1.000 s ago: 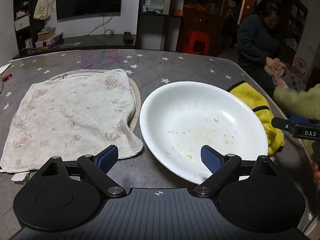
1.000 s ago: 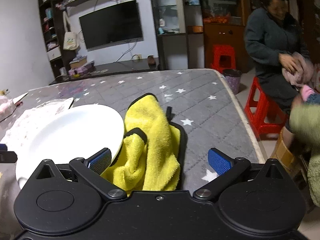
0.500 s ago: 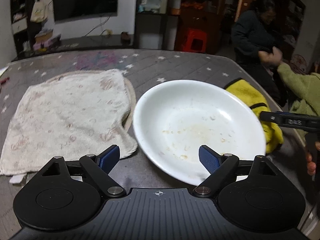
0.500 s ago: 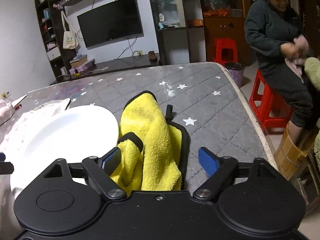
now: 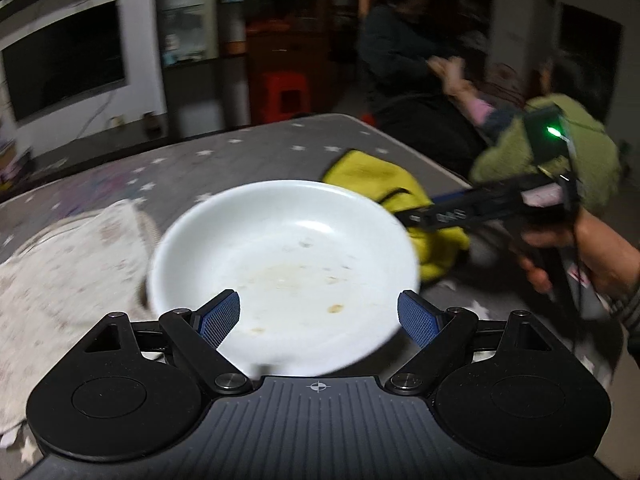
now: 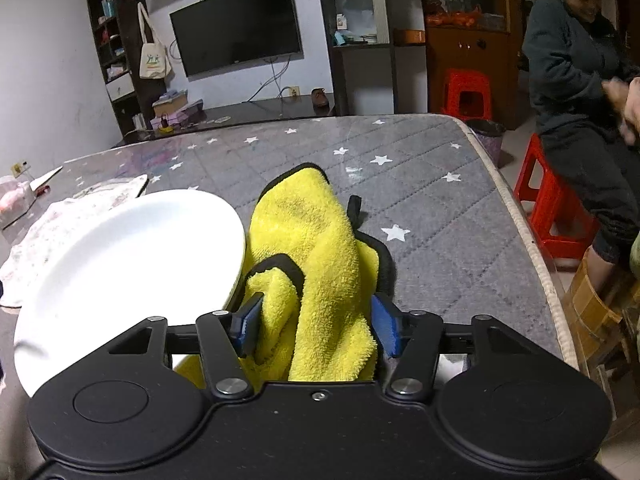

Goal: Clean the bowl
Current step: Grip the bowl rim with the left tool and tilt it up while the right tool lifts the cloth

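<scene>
Beside me: a seated person [image 6: 576, 80] on a red stool [image 6: 554, 216].
Behind: wall television [image 6: 236, 26], tote bag [image 6: 154, 60].
My worktop: grey star-patterned cover [image 6: 420, 208], pale patterned towel [image 5: 60, 264].

A home living room. A TV [image 6: 236, 26] hangs on the white wall; left of it stand shelves [image 6: 116, 60] with a tote bag [image 6: 154, 58], below it a low dark cabinet [image 6: 240, 110], right of it a glass-front cupboard [image 6: 360, 12]. Farther right, a person [image 6: 576, 80] sits on a red stool [image 6: 548, 216].

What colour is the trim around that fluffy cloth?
Black, edging the yellow cloth; clearest in the right wrist view.
</scene>
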### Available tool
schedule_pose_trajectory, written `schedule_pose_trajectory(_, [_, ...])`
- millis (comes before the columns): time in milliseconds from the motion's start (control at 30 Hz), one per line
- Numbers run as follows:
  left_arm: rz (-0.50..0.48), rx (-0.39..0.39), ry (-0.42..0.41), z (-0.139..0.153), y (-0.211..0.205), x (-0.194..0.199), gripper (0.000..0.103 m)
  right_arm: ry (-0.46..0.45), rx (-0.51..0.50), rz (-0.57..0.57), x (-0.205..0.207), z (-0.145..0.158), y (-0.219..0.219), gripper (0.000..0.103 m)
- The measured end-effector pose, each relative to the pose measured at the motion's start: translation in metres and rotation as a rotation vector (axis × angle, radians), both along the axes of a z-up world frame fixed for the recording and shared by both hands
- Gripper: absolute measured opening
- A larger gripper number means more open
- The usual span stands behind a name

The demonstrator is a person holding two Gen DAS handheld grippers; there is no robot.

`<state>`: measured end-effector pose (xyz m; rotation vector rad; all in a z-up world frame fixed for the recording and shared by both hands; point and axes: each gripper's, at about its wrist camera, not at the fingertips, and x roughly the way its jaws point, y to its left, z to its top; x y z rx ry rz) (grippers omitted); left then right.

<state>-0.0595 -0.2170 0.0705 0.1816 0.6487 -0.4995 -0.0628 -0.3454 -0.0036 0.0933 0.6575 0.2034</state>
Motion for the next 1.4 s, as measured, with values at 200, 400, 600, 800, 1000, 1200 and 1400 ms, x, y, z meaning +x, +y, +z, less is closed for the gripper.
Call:
schedule_pose_trajectory(200, [-0.115, 0.066, -0.007, -0.011, -0.028, 0.001, 0.075, 0.005, 0.005, 0.011, 0.002, -0.003, 0.001, 0.059])
schedule_pose_trajectory(400, [-0.185, 0.122, 0.011, -0.025, -0.048, 0.006, 0.052, 0.001, 0.004, 0.027, 0.004, -0.007, 0.001, 0.059])
schedule_pose_trajectory(600, [-0.221, 0.158, 0.033, -0.038, -0.062, 0.015, 0.028, -0.004, -0.009, 0.039, 0.004, -0.008, 0.002, 0.058])
schedule_pose_trajectory(800, [-0.229, 0.177, 0.028, -0.051, -0.067, 0.022, 0.026, -0.009, -0.006, 0.044, 0.004, -0.009, 0.002, 0.056])
schedule_pose_trajectory(1000, [-0.243, 0.168, 0.024, -0.052, -0.066, 0.026, 0.025, -0.012, 0.01, 0.073, -0.004, -0.009, 0.006, 0.035])
schedule_pose_trajectory(1200, [-0.271, 0.163, 0.033, -0.051, -0.059, 0.029, 0.025, -0.019, 0.011, 0.125, -0.022, -0.009, 0.012, 0.032])
schedule_pose_trajectory(1400, [-0.318, 0.165, 0.047, -0.05, -0.048, 0.029, 0.025, -0.035, -0.015, 0.217, -0.046, -0.007, 0.02, 0.03])
